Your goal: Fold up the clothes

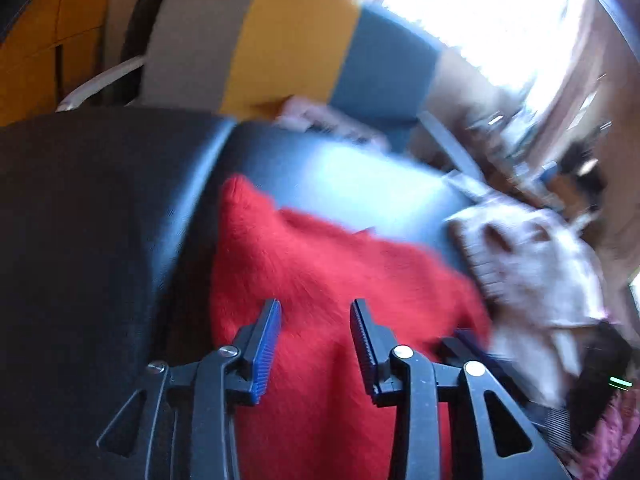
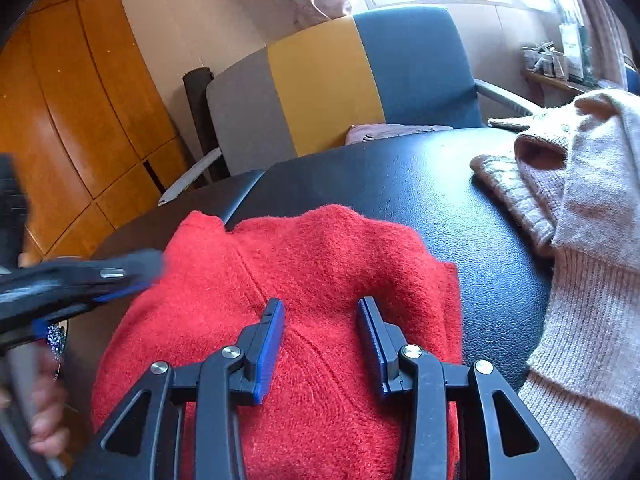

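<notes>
A fuzzy red sweater lies folded on a black leather surface. My right gripper hovers over the sweater's middle, open, nothing between its fingers. In the left wrist view the same red sweater fills the lower centre, blurred by motion, and my left gripper is open above it. The left gripper also shows at the left edge of the right wrist view, blurred, at the sweater's left side, held by a hand.
A cream knitted sweater lies heaped to the right of the red one, also seen as cream knit. Behind the black surface stands a chair with grey, yellow and blue panels. Wooden cupboards line the left; a bright window is at the far right.
</notes>
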